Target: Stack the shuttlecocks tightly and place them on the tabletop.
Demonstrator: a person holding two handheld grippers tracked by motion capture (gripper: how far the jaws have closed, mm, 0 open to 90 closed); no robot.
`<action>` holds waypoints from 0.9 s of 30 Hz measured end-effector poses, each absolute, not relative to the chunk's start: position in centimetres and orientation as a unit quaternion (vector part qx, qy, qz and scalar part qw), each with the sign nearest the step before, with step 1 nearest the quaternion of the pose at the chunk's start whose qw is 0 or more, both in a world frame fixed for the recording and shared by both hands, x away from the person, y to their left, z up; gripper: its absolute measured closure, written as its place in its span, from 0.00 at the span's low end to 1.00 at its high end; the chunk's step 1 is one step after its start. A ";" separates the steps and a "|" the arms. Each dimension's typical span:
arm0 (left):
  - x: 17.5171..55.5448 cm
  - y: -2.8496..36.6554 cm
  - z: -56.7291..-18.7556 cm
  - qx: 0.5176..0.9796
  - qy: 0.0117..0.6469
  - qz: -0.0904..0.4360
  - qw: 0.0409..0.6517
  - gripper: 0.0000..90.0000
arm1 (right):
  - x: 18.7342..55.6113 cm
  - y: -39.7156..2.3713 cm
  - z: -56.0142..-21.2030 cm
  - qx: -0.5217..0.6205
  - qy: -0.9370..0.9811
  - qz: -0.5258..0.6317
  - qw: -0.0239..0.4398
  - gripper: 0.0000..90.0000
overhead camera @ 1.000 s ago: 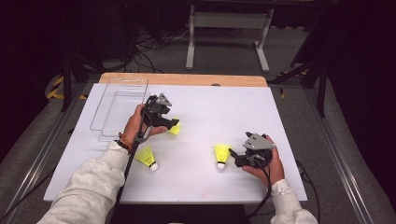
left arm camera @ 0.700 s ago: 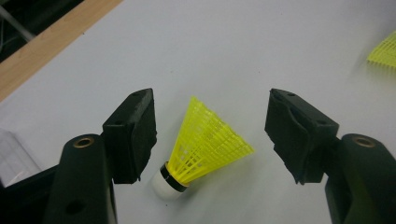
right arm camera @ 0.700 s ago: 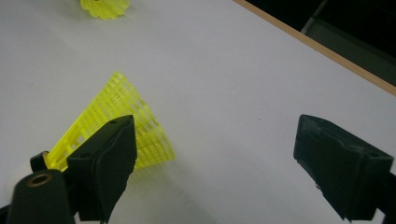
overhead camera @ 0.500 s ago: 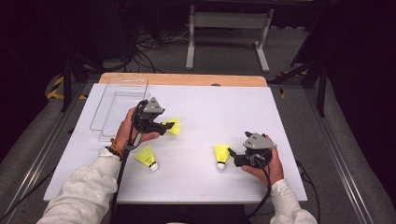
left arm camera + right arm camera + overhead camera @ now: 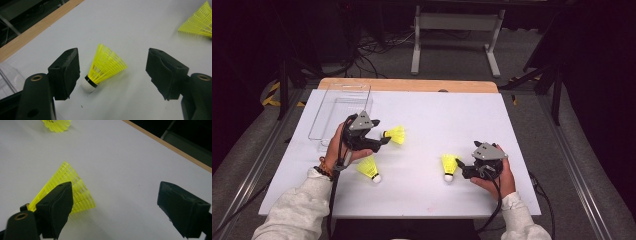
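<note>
Your left gripper [image 5: 112, 72] stands spread, jaws just opened, around the yellow plastic-skirted shuttlecock [image 5: 105, 68] lying on the white table [image 5: 140, 27] — centre on its white cork [image 5: 87, 86] before pinching.

In the left gripper view, a second shuttlecock [image 5: 197, 23] at the far right was cut off by the picture's edge, so its cork could not be seen. At the left edge, a clear plastic tray [image 5: 6, 77] showed just one corner. In the right gripper view, the near part of a shuttlecock [image 5: 67, 190] was hidden behind the left jaw, and its cork was not visible. Another shuttlecock [image 5: 57, 125] was cut off by the top edge. In the high view, the person's hand [image 5: 494, 175] covered most of the right gripper [image 5: 460, 166], and its jaws were too small to judge their opening.
</note>
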State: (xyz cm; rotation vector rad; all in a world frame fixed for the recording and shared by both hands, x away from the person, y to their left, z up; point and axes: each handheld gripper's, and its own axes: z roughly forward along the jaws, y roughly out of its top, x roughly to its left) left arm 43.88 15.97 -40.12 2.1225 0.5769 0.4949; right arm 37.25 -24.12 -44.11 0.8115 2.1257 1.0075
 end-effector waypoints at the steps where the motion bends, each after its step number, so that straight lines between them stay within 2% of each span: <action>1: 43.6 16.2 -40.2 0.850 0.230 0.199 0.430 0.31 | 37.3 -24.1 -44.1 0.308 0.809 0.383 0.321 0.16; 16: 40.4 18.7 -41.2 0.833 0.192 0.206 0.476 0.25 | 37.1 -24.0 -44.1 0.307 0.808 0.384 0.324 0.16; 27: 38.5 21.0 -42.6 0.818 0.189 0.227 0.494 0.22 | 36.9 -24.3 -43.6 0.306 0.792 0.407 0.336 0.15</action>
